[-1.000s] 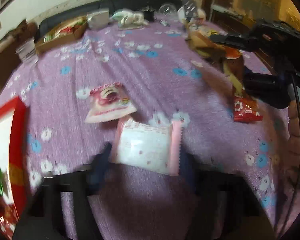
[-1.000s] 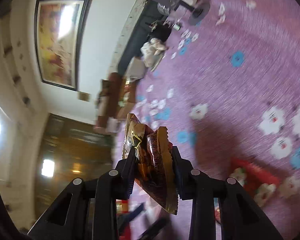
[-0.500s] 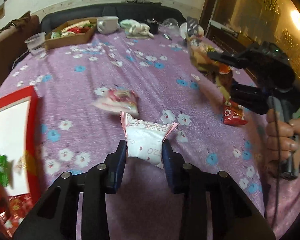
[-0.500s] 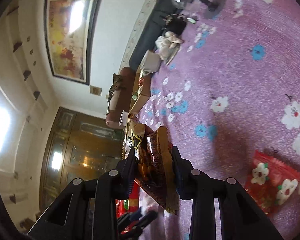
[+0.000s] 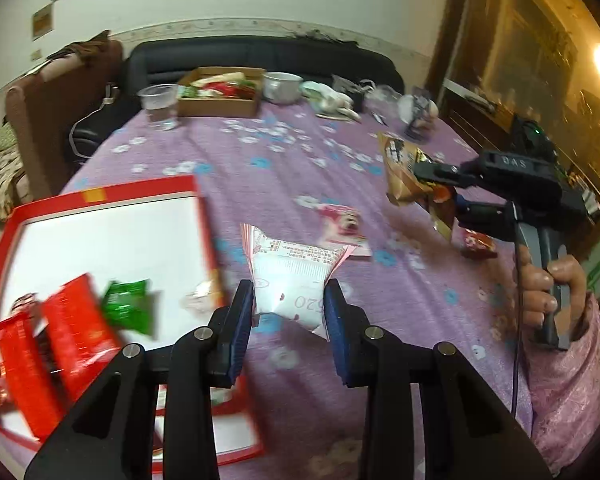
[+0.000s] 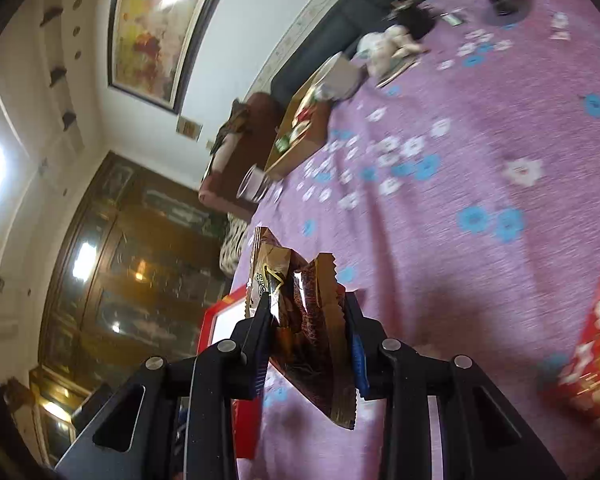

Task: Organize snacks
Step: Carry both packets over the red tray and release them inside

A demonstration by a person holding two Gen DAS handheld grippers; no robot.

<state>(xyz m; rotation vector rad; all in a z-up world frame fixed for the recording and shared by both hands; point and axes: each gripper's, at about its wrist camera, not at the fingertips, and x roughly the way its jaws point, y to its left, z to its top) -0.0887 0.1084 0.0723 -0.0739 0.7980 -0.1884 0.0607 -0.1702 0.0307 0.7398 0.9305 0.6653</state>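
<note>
My left gripper (image 5: 289,300) is shut on a white and pink snack packet (image 5: 290,276), held above the purple cloth beside the red-rimmed white box (image 5: 112,236). The box holds red packets (image 5: 72,332) and a green packet (image 5: 126,306). My right gripper (image 6: 306,320) is shut on a brown and gold snack packet (image 6: 304,332), rolled sideways above the table; it also shows in the left wrist view (image 5: 432,188) at the right. A pink packet (image 5: 342,226) and a small red packet (image 5: 478,244) lie on the cloth. The red packet also shows in the right wrist view (image 6: 596,352).
At the far end stand a cardboard box of snacks (image 5: 220,94), a clear plastic cup (image 5: 158,106), a white bowl (image 5: 282,86) and several small items (image 5: 416,114). A dark sofa (image 5: 260,56) is behind the table. The table (image 5: 440,320) carries a purple flowered cloth.
My left gripper lifted the white and pink packet off the cloth and swung left toward the red box. My right gripper keeps the brown packet and has drifted a little.
</note>
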